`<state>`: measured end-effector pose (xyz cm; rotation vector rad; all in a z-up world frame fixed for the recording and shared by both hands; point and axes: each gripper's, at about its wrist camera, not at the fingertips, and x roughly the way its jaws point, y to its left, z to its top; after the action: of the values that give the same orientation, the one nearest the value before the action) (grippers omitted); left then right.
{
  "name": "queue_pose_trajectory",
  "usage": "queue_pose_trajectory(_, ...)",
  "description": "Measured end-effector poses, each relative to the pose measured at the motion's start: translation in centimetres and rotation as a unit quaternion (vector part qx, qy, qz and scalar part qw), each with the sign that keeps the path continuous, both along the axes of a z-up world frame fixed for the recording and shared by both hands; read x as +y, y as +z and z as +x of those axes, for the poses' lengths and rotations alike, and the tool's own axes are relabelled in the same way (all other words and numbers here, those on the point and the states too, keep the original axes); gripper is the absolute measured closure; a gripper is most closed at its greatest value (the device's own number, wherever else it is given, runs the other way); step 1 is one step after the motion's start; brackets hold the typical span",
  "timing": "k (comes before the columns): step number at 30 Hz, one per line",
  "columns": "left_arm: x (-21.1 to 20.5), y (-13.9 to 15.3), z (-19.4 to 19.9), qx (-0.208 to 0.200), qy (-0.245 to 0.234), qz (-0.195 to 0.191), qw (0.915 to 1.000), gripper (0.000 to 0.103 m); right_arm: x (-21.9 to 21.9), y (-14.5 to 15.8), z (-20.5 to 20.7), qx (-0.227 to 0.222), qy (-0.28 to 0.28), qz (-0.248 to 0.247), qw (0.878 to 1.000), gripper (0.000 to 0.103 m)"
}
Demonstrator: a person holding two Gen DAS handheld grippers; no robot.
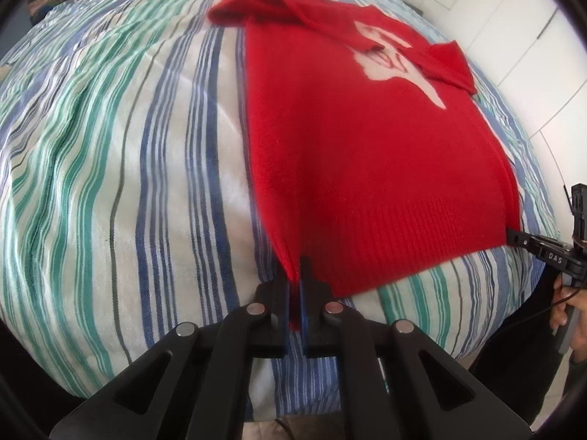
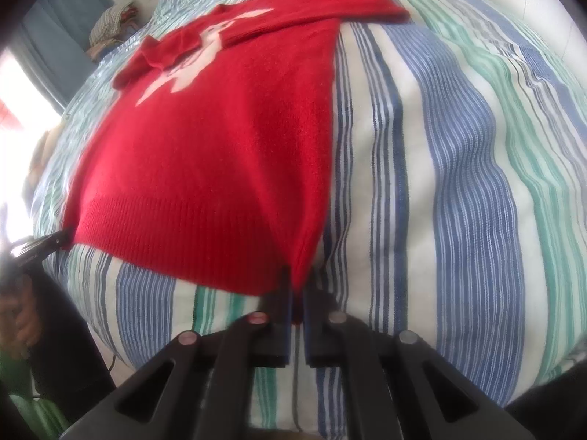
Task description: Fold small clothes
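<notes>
I see one small red knitted sweater (image 1: 367, 154) (image 2: 220, 154) with a white figure on its chest, lying front up and spread flat on the striped bed cover. Both sleeves are folded in across the chest, partly covering the figure. Its ribbed hem faces me, and the two hem corners are lifted slightly off the bed.

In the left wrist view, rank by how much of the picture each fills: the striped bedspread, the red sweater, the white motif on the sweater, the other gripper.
1. striped bedspread
2. red sweater
3. white motif and right gripper: they look alike in area, and the gripper is cut by the frame edge, so unranked.
</notes>
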<state>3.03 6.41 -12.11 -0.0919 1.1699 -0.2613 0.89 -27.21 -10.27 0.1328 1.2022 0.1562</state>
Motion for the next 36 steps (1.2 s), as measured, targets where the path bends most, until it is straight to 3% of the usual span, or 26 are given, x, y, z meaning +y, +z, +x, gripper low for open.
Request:
queue_pose_trajectory(5,-1.7,0.6,-0.2,-0.013,-0.011,0.061,0.9980,0.098,0.0,0.1,-0.1,-0.003,-0.010,-0.002,1.000,0.099)
queue_pose_trajectory(8,-2.4,0.7,-0.4,-0.023,-0.023,0.095,0.9950,0.088,0.0,0.4,-0.3,0.000,-0.010,-0.001,1.000,0.095)
queue_pose_trajectory(11,-2.4,1.0,-0.5,-0.035,-0.035,0.122,0.9913,0.062,-0.2,0.8,-0.5,0.013,-0.001,-0.002,1.000,0.076)
queue_pose_trajectory(13,-1.9,1.4,-0.8,-0.040,-0.038,0.138,0.9890,0.031,-0.7,1.1,-0.8,0.027,0.006,-0.005,1.000,0.069)
queue_pose_trajectory(16,-0.4,2.0,-1.6,-0.032,-0.038,0.142,0.9887,0.023,-1.8,2.5,-0.9,0.043,0.012,-0.032,0.999,0.069)
queue_pose_trajectory(19,1.8,3.3,-2.3,-0.039,-0.012,0.136,0.9898,0.023,-2.9,6.7,0.2,-0.012,0.017,-0.112,0.993,0.068)
queue_pose_trajectory(22,4.4,5.3,-1.9,-0.064,0.043,0.114,0.9904,0.023,-1.8,11.2,3.1,-0.108,0.061,-0.169,0.978,0.050)
queue_pose_trajectory(24,6.0,6.5,-1.4,-0.083,0.087,0.094,0.9883,0.020,0.3,12.7,5.7,-0.167,0.121,-0.160,0.965,0.029)
queue_pose_trajectory(25,6.5,6.8,-1.1,-0.086,0.107,0.086,0.9868,0.020,1.5,12.7,7.3,-0.183,0.156,-0.149,0.959,0.028)
queue_pose_trajectory(28,7.6,7.2,-0.9,-0.086,0.142,0.068,0.9838,0.020,6.1,10.3,12.7,-0.188,0.234,-0.148,0.942,0.028)
queue_pose_trajectory(31,7.9,7.0,-1.3,-0.084,0.153,0.065,0.9825,0.020,10.3,6.6,17.2,-0.174,0.273,-0.173,0.930,0.041)
queue_pose_trajectory(32,8.0,6.8,-1.5,-0.082,0.155,0.069,0.9822,0.020,11.1,5.4,18.4,-0.169,0.278,-0.185,0.927,0.046)
queue_pose_trajectory(34,8.3,6.2,-1.6,-0.073,0.158,0.079,0.9816,0.020,11.6,2.7,20.3,-0.148,0.276,-0.191,0.930,0.046)
queue_pose_trajectory(35,8.5,5.9,-1.6,-0.068,0.160,0.081,0.9815,0.020,11.3,1.8,21.2,-0.136,0.268,-0.181,0.937,0.056)
queue_pose_trajectory(36,8.7,5.7,-1.7,-0.063,0.162,0.083,0.9814,0.020,10.6,1.3,21.7,-0.129,0.258,-0.161,0.944,0.075)
